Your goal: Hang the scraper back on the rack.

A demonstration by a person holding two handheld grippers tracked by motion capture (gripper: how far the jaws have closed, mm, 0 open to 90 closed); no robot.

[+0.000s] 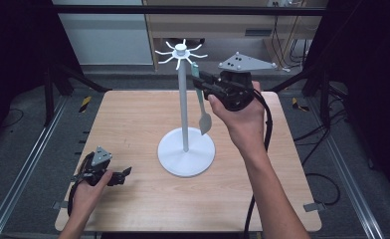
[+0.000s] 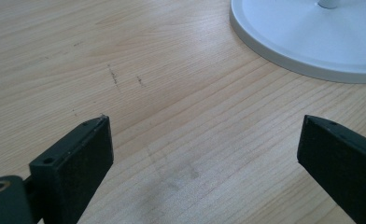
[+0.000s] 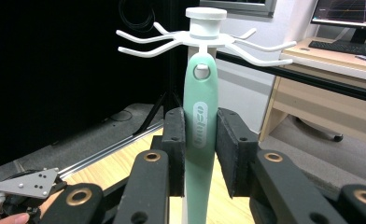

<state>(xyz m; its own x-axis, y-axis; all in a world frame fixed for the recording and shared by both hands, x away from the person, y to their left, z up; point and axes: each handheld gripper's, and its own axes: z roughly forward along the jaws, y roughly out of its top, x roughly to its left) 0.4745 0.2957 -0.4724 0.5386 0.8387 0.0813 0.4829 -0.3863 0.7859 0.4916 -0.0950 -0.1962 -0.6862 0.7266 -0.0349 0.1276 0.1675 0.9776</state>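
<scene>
Spatula [image 3: 200, 140] hangs by its eyelet on the white rack [image 1: 185, 104], right claw [image 3: 202, 149] clenched round its handle. Next, I'd guess, it lets go or lifts it off the hook. Left claw [image 2: 204, 154] rests released on the tabletop [image 1: 133, 119] at seven o'clock.

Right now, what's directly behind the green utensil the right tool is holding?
The white stand's pole runs behind the green utensil, which hangs by its hole from a hook. The handle and right tool cover the pole there.

Raised lettering ran lengthwise in an oval on the mint-green utensil handle [image 3: 200, 140], between the jaws of the right gripper [image 3: 200, 154]; the letters were too soft to read with confidence.
</scene>
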